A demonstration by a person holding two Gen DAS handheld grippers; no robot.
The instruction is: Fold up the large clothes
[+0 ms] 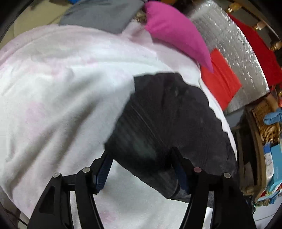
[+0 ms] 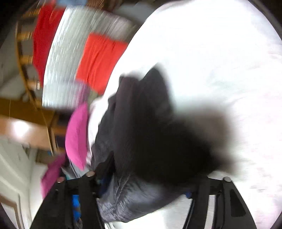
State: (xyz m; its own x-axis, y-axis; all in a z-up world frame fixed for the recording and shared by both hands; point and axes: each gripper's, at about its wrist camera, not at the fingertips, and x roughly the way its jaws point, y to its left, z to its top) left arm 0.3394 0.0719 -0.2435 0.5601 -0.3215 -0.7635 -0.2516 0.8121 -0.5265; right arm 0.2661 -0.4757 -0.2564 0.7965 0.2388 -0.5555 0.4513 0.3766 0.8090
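Note:
A black garment lies bunched on a white, faintly pink bed cover. My left gripper stands over its near end with the jaws wide apart. The cloth fills the gap at the tips, and white cover shows beside the left finger. In the blurred right wrist view the same black garment is piled in a grey-black heap on the cover. My right gripper has its jaws spread around the heap, and its right fingertip is hidden behind dark blur.
A magenta pillow and a folded grey cloth lie at the far end of the bed. A red cloth rests on a silver quilted mat beside the bed. A wicker basket stands at the right.

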